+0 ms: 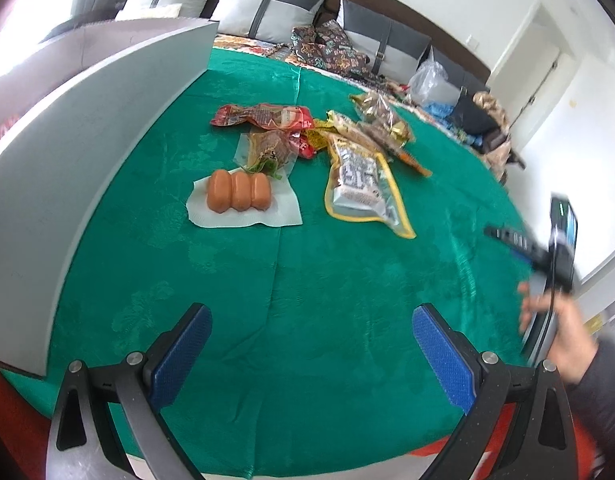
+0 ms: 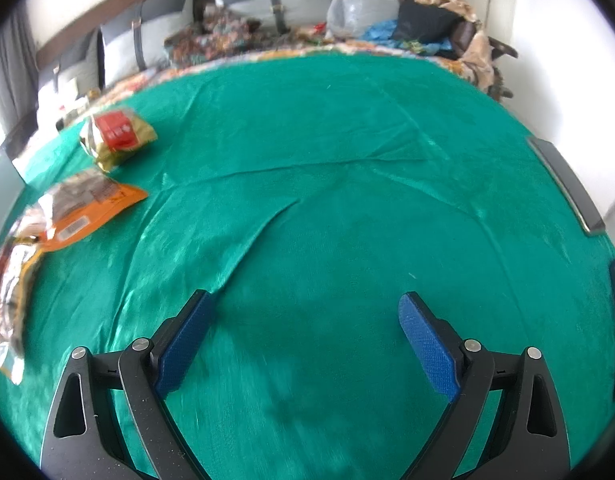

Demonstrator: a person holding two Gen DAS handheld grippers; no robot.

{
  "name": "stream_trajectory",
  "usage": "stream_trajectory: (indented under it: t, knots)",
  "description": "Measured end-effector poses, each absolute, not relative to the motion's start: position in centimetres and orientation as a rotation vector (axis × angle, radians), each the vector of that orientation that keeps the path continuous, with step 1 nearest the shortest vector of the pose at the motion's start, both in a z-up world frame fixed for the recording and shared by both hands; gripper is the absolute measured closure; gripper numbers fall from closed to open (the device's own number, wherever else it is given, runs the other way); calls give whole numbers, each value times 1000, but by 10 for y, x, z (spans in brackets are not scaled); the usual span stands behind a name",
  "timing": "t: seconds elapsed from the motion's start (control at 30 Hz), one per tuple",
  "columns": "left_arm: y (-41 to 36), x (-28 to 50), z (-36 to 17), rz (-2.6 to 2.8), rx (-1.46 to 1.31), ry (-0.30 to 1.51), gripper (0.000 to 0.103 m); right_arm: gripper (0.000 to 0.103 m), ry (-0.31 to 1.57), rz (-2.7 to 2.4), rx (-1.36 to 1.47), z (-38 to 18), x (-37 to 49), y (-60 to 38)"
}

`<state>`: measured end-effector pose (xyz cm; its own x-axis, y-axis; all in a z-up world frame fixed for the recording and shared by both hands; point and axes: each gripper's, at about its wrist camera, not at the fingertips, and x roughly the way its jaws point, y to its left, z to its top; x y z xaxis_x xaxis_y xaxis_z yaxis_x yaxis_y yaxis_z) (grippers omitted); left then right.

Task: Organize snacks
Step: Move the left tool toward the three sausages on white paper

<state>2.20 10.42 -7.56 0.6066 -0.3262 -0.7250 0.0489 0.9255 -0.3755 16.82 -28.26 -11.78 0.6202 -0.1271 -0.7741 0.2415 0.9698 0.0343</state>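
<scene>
Snacks lie loose on your green cloth [image 1: 307, 280], none inside the grey box [image 1: 67, 152] at its left edge. Beside that box sit the yellow-edged pouch [image 1: 361, 188], the red packet [image 1: 263, 116] and three sausages [image 1: 239, 191] in clear wrap. Your left gripper [image 1: 311, 354] and right gripper [image 2: 305, 344] hang spread wide, holding nothing.

Home living room: cushioned sofa [image 1: 275, 4], green-clothed table [image 1: 307, 280].
</scene>
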Motion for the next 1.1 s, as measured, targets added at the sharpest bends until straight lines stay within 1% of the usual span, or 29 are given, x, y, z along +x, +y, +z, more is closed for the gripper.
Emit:
stream_trajectory:
  t: [0.13,0.3,0.37,0.5,0.6,0.7,0.83,0.97,1.03,1.1]
  knots:
    - [104,30,-75,-222,-337,928,3,8,802,-176,120,-108,126,-273]
    - [98,72,-51,-231,-202,959,3,8,744,-156,58,-107,94,-253]
    - [96,103,-46,-215,-123,1036,3,8,755,-135,47,-109,97,-249]
    - [96,136,-54,-157,-9,1083,3,8,814,-130,31,-118,110,-245]
    - [99,156,-67,-144,-3,1108,3,8,886,-137,45,-127,115,-246]
    - [104,173,-80,-124,-40,1130,4,8,894,-136,49,-128,112,-247]
    - [110,173,-96,-160,-153,1185,5,8,893,-134,47,-127,110,-246]
    - [106,145,-94,-335,-214,1242,5,8,893,-133,48,-128,110,-248]
    - [99,130,-91,-407,-164,1272,5,8,893,-134,48,-128,110,-248]
    - [96,118,-81,-396,-47,1243,5,8,893,-133,48,-128,110,-248]
